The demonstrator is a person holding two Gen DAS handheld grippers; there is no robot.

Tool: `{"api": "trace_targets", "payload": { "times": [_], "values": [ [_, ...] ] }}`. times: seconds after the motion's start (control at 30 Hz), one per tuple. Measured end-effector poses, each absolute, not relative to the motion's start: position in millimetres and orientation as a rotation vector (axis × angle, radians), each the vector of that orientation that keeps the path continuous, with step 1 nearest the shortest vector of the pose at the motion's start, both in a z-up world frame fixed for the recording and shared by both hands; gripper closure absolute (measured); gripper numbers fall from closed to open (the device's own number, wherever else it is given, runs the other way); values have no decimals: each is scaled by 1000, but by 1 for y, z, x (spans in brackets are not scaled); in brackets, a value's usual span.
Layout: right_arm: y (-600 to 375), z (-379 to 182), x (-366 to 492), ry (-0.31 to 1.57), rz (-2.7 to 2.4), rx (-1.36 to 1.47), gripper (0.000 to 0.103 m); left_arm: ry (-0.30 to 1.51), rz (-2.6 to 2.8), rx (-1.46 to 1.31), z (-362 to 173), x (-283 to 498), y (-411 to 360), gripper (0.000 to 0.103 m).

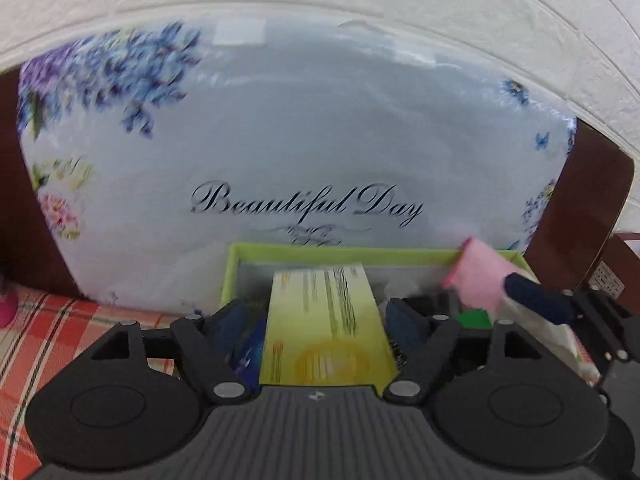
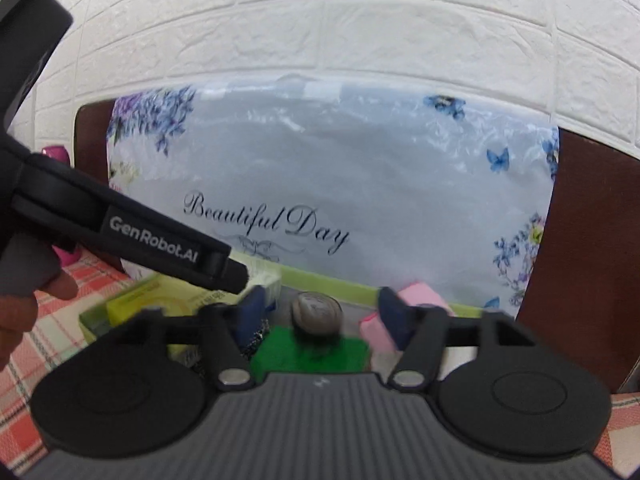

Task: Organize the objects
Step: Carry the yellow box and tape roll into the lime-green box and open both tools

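A light green tray (image 1: 340, 251) stands on the checked cloth against a floral pillow. In the left wrist view my left gripper (image 1: 320, 316) has its jaws wide around a yellow box (image 1: 324, 320) that lies in the tray; contact with the pads is unclear. A pink block (image 1: 480, 276) sits at the tray's right end. In the right wrist view my right gripper (image 2: 320, 312) is open over the tray (image 2: 332, 280), above a green block (image 2: 312, 354) with a grey round object (image 2: 316, 310) on it. The pink block (image 2: 416, 296) lies beside the right finger. The yellow box (image 2: 160, 300) is at left under the left gripper.
The "Beautiful Day" pillow (image 1: 300, 152) leans on a brown headboard (image 1: 580, 216) below a white brick wall (image 2: 320, 20). A red checked cloth (image 1: 48, 344) covers the surface. A magenta object (image 2: 56, 152) stands at far left.
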State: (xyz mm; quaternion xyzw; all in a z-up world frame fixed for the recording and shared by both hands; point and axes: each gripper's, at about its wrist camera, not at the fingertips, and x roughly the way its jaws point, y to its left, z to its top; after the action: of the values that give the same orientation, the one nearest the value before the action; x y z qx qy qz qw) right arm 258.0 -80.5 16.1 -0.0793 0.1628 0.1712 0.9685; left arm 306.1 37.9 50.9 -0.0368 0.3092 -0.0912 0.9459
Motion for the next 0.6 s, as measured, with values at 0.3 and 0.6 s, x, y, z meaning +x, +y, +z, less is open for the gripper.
{"api": "trace_targets", "payload": {
  "times": [0.3, 0.6],
  "values": [
    [-97, 11, 217, 295, 281, -164, 9, 578, -169, -120, 59, 272, 43, 22],
    [-126, 37, 161, 353, 183, -164, 0, 570, -73, -115, 80, 193, 29, 13]
  ]
}}
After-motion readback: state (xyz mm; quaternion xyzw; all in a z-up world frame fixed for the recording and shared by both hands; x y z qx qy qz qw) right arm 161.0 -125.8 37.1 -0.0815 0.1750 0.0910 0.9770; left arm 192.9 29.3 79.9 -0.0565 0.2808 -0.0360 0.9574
